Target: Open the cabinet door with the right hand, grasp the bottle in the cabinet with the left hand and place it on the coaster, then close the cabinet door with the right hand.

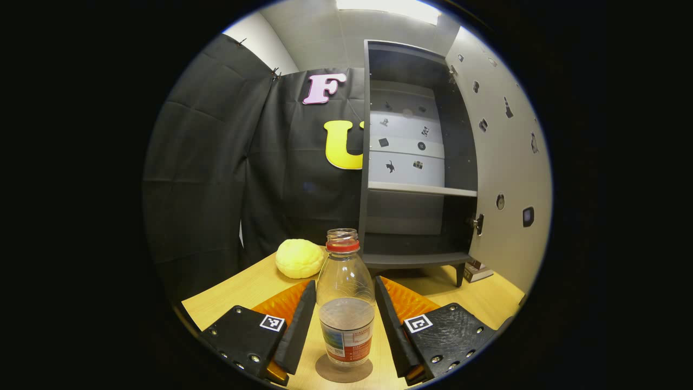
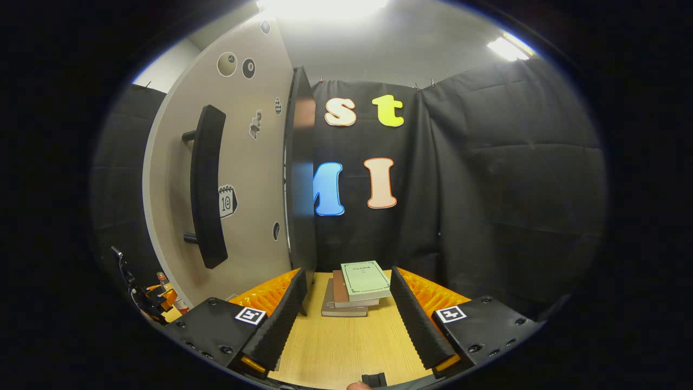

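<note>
one bottle (image 1: 345, 303) on one coaster (image 1: 344, 371), three stacked books (image 2: 354, 290)

A yellow bun (image 1: 299, 258) sat on the wooden table (image 1: 246, 287), and a stack of books (image 2: 354, 288) lay on it too.

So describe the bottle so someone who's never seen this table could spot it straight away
Start at the tall open cabinet at the back of the wooden table. In front of it a clear plastic bottle stands upright on a round coaster, between the left gripper's open fingers. Unlike the yellow bun behind, it's see-through with a red neck ring.
</note>
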Demonstrator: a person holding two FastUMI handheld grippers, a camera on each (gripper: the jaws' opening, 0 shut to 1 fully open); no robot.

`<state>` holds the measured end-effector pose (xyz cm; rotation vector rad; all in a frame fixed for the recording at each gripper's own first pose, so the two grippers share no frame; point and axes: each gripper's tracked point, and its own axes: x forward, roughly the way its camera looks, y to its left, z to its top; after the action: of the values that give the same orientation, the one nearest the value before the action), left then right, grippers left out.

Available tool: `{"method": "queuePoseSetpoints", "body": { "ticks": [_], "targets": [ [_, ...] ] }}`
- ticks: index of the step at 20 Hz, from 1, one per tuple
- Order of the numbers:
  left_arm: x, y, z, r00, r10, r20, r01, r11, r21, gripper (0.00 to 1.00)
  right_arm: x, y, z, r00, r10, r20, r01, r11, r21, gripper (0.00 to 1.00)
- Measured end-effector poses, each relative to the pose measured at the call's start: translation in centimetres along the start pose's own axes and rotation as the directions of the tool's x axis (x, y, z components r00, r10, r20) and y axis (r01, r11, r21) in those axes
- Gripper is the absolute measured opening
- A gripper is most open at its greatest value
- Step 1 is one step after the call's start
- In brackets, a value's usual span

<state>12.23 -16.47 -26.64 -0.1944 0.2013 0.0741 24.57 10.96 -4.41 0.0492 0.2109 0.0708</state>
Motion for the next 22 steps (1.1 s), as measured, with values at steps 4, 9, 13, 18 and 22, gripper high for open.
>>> {"method": "queuePoseSetpoints", "body": {
  "ticks": [4,9,13,18,22],
  "targets": [
    [0.1,0.3,-2.4,0.999,0.016,-0.033,-0.016,1.0,0.007,0.63,0.1,-0.3,-0.5,1.0,-0.008,-0.017,0.008,1.0,0.007,0.98],
    [0.6,-0.2,-2.6,0.999,0.021,-0.025,-0.021,1.0,0.023,0.63,0.4,-0.2,-0.7,1.0,-0.012,-0.025,0.013,1.0,0.009,0.98],
    [0.1,0.1,-2.4,0.998,0.054,-0.028,-0.053,0.998,0.038,0.64,0.5,-0.1,-0.5,1.0,-0.01,-0.019,0.01,1.0,0.004,0.98],
    [-1.4,-0.5,-0.9,0.999,0.05,-0.02,-0.049,0.997,0.052,0.66,0.6,0.2,0.1,1.0,0.003,-0.003,-0.003,1.0,0.02,0.98],
    [-2.7,-0.9,1.6,0.999,0.049,-0.001,-0.049,0.996,0.07,0.66,0.4,0.1,1.3,0.999,0.016,0.029,-0.017,0.998,0.054,0.98]
  ]
}}
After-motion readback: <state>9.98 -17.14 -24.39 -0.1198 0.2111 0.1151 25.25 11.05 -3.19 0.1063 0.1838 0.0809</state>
